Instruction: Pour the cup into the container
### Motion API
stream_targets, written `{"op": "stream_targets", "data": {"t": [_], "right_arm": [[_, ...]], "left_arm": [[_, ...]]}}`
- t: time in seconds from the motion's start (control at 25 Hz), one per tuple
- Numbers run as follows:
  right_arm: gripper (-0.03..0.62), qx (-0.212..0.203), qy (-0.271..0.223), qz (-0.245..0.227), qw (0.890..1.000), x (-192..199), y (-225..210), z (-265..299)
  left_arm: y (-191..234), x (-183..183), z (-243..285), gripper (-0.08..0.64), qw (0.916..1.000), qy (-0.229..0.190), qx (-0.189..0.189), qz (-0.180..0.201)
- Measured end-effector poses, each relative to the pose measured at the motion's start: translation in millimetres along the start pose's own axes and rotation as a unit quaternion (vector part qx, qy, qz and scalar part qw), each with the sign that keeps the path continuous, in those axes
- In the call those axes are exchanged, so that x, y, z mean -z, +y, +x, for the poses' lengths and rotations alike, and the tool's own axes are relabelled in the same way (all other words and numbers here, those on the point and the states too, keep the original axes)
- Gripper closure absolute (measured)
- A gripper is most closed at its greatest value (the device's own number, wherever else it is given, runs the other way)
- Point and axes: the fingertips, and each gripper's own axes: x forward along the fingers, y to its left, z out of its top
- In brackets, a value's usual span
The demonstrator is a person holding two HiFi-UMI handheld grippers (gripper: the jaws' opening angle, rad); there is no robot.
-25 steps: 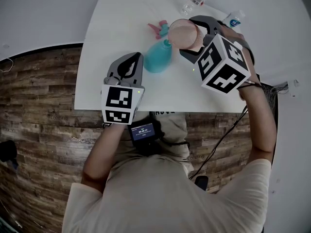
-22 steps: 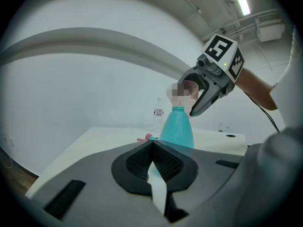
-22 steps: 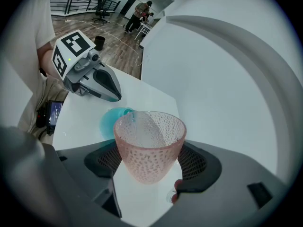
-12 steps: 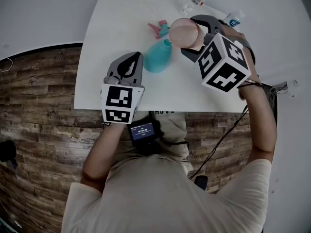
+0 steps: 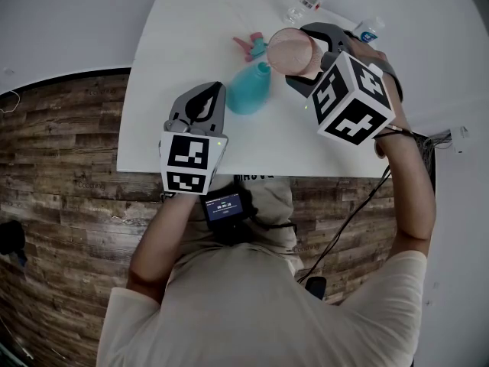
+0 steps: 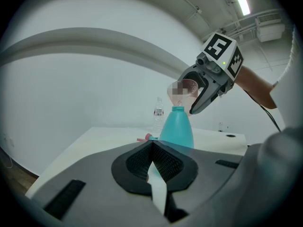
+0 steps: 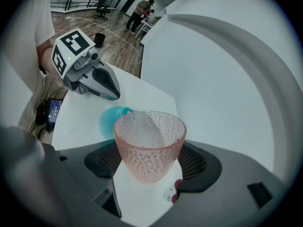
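Note:
A pink dimpled cup (image 5: 289,50) with clear liquid in it is tilted sideways, its rim just above the open neck of a teal bottle (image 5: 246,92). My right gripper (image 5: 306,58) is shut on the cup, one pad on each side of its body (image 7: 149,148). In the right gripper view the liquid lies against the low side of the rim, toward the bottle (image 7: 111,119). The bottle stands upright on the white table (image 5: 176,52). My left gripper (image 5: 212,90) rests just left of the bottle, jaws shut and empty (image 6: 152,148); the bottle (image 6: 177,126) stands just beyond their tips.
A pink and teal spray head (image 5: 248,46) lies on the table behind the bottle. A small clear bottle (image 5: 294,10) and a water bottle (image 5: 367,30) stand near the table's far right edge. Wooden floor lies left of and in front of the table.

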Motion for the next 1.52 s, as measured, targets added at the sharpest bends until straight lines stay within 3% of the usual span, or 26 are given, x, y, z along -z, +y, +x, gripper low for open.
{"op": "stream_targets", "data": {"t": [1.52], "right_arm": [[0.225, 0.009, 0.012, -0.026, 1.0, -2.3, -3.2, -2.3]], "left_arm": [[0.4, -2.1, -0.2, 0.549, 1.0, 0.0, 0.0, 0.0]]}}
